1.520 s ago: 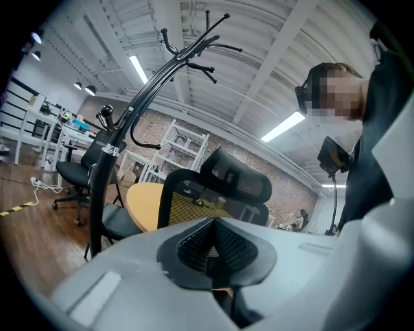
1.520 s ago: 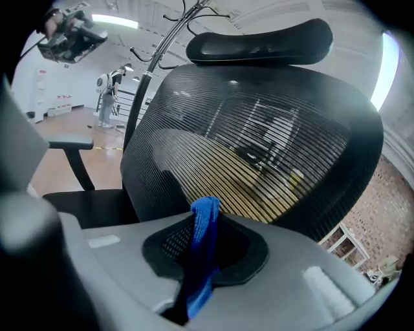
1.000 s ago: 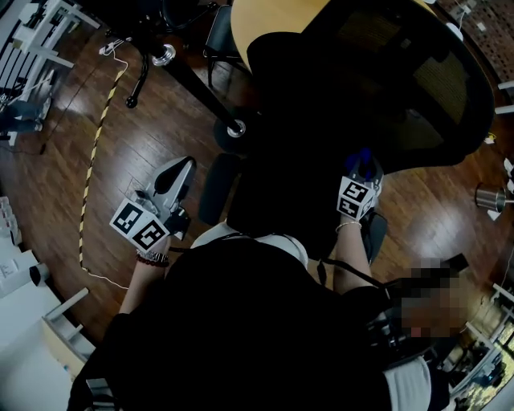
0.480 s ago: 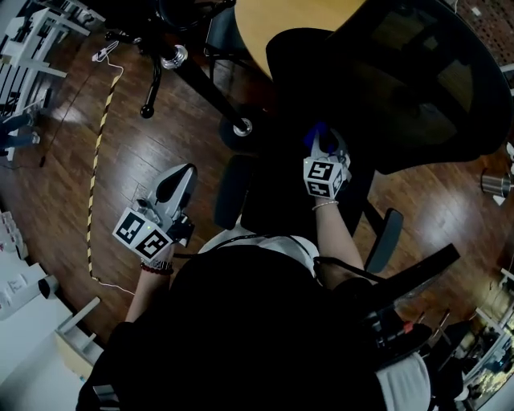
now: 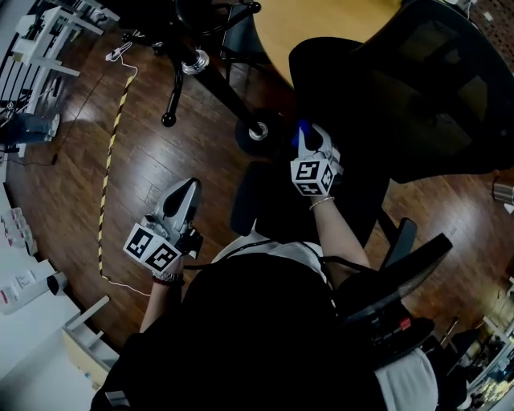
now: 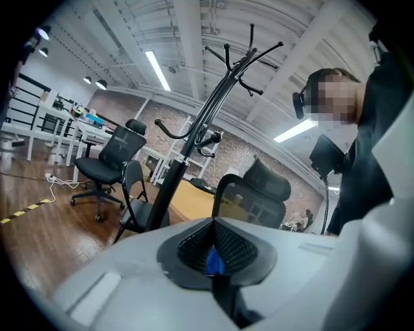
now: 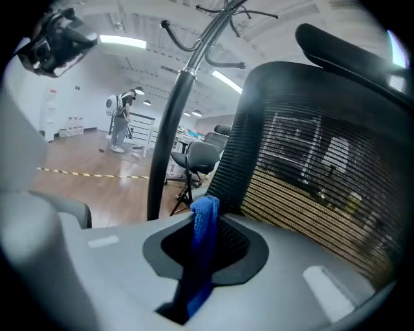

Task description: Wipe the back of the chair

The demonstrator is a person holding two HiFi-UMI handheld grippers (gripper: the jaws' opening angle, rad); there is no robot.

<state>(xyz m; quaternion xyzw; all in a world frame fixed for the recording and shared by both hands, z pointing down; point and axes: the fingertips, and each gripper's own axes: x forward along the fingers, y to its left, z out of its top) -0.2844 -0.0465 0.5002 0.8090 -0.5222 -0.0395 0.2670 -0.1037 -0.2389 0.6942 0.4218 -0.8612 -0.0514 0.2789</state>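
- And the right gripper [image 5: 307, 144] has swung left. A second ago it sat under the middle of the chair back [image 5: 434, 88]; now it is up at the back's left edge, near the foot of the coat stand [image 5: 226, 95].
- Its jaws are clamped narrow on the blue cloth [image 7: 205, 213], which stands up out of them just beside the black mesh. Whether cloth and mesh actually touch, I cannot tell.
- The left gripper [image 5: 185, 195] still hangs low on the left over the wood floor [image 5: 72, 185], well apart from the chair and much where it was.
- Its jaws are pressed together, with only a small blue speck at their seam.
- The chair back fills the far right, in front of the round wooden table [image 5: 321, 24].
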